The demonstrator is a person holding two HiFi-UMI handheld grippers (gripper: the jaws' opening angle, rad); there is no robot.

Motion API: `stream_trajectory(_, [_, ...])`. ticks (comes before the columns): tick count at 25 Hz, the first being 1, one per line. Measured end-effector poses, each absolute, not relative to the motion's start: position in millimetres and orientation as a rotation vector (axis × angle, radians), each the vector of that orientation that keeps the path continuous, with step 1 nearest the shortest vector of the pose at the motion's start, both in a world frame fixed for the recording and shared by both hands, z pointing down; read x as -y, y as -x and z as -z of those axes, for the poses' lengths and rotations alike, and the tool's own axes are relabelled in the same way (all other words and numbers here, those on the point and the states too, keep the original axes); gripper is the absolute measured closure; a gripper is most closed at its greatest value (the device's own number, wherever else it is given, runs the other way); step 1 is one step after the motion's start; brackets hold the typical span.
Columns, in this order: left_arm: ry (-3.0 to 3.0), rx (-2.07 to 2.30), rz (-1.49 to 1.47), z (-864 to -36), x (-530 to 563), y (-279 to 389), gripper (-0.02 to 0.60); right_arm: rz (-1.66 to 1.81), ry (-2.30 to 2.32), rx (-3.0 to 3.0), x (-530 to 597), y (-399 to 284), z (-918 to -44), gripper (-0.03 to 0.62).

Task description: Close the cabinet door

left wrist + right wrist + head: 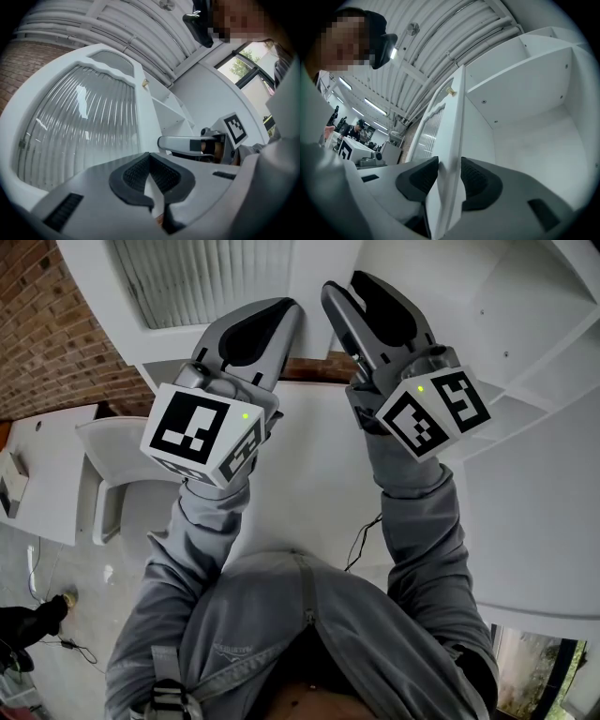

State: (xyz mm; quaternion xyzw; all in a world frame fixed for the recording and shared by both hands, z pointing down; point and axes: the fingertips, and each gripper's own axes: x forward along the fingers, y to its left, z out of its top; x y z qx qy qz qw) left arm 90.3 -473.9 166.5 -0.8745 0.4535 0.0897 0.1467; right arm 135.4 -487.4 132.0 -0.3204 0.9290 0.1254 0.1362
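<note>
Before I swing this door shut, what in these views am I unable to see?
- Right gripper view: whether the fingers of the right gripper press the cabinet door or merely straddle its edge; the gap is too tight to read.
- Both gripper views: the small fitting high on the door, too small to identify.
- No view shows the hinges.

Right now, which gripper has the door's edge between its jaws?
The right gripper: the door edge stands between its jaws. The left gripper has its jaws together at the tips, no door between them.
</note>
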Motion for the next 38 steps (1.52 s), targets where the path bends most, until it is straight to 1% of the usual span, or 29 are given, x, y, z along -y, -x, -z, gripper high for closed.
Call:
stream_trajectory(16, [2.520, -1.322, -0.250, -168.8, 483.3, -86.7, 0.575, -0.341, 0.956, -2.669, 498.1, -132.8, -135.4, 0.427])
stream_trajectory(23, [2.525, -1.323, -0.230, -170.0, 468.2, -92.5, 0.575, -0.344, 1.025, -2.638, 492.6, -137.5, -135.0, 0.428])
stream_trajectory(34, [2.551, -1.360, -0.184, -188.8, 445.0, -88.6, 0.575, -0.286, 1.247, -2.628, 478.7, -153.5, -169.0, 0.498])
stream_trajectory(38, [2.556, -1.378, -0.163, -200.4, 431.1, -92.0, 0.575, -0.293, 1.322, -2.633, 457.1, -160.3, -189.7, 0.539])
